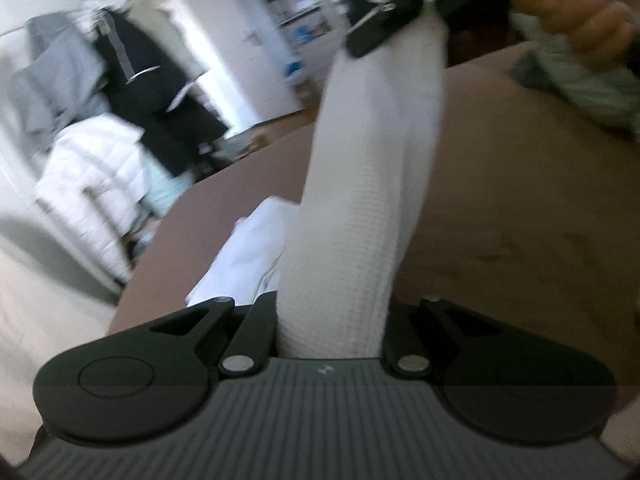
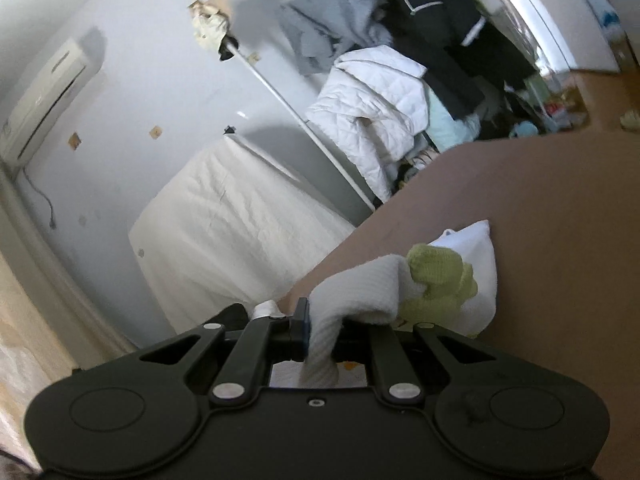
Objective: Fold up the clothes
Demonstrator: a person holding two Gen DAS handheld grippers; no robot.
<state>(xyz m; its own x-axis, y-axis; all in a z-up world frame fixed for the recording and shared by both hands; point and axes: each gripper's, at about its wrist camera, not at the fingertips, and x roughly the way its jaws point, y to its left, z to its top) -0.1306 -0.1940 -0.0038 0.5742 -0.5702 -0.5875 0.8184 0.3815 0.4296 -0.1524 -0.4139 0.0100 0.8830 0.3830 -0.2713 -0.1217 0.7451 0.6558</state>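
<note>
White waffle-knit cloth (image 1: 360, 184) is clamped in the closed left gripper (image 1: 332, 320) and is stretched up and ahead to the right gripper (image 1: 400, 12), whose jaws (image 2: 316, 332) are closed on its other end. Brown surface (image 1: 500, 200) lies beneath. Green cloth (image 2: 440, 280) is seen just beyond the right claw.

The cloth (image 1: 360, 184) is stretched between the left gripper (image 1: 332, 332) and the right gripper (image 1: 400, 12), above the bed (image 1: 520, 200). A folded pile (image 2: 476, 276) is laid on the bed, and a clothes rack (image 2: 400, 60) is seen behind it.
</note>
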